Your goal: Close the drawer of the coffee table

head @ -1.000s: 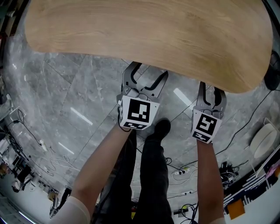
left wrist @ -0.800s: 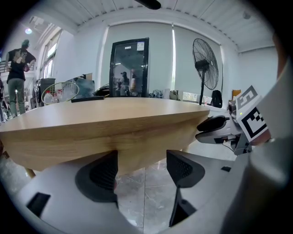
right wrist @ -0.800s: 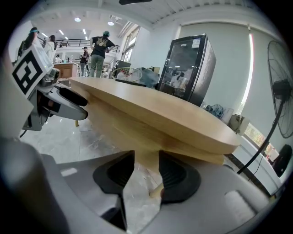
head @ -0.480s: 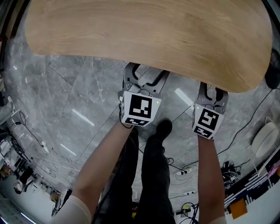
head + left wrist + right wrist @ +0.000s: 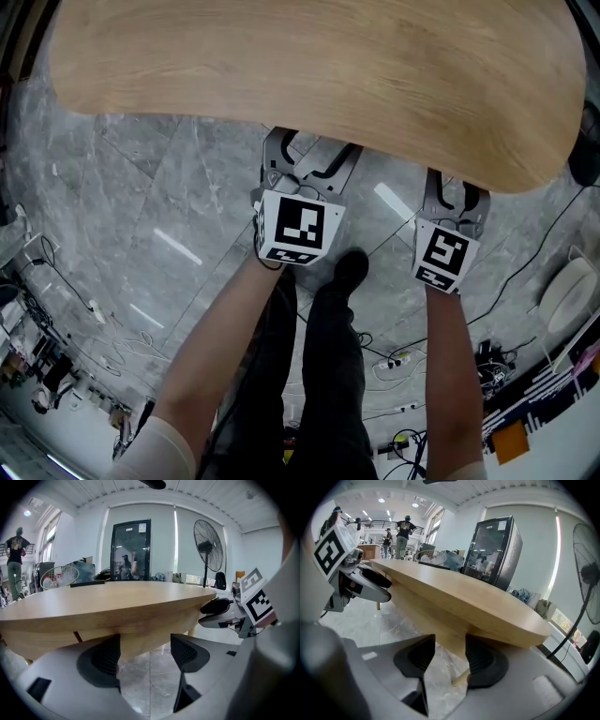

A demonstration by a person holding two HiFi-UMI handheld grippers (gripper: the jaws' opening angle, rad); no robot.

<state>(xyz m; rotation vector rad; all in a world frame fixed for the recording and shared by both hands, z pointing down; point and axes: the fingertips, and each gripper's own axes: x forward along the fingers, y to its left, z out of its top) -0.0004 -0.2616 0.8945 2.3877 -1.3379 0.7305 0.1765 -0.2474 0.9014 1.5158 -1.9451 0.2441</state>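
The oval light-wood coffee table (image 5: 309,66) fills the top of the head view. Both grippers reach under its near rim, so their fingertips are hidden there. In the left gripper view the table's wooden front (image 5: 140,627) runs below the top, with a thin dark seam (image 5: 77,636); no part of it stands out from the front. My left gripper (image 5: 145,656) is open and empty, just short of that front. My right gripper (image 5: 450,656) is opening with nothing between its pads; the table's side and a leg (image 5: 461,677) show beyond the gap. Each gripper sees the other beside it.
The grey marble floor (image 5: 169,216) surrounds the table. The person's legs and a black shoe (image 5: 349,272) stand between the arms. Cables and power strips (image 5: 398,361) lie behind on the floor. A standing fan (image 5: 208,545) and a glass-door fridge (image 5: 492,545) stand beyond the table.
Both grippers have edged a little further under the table's near rim. The table has not moved.
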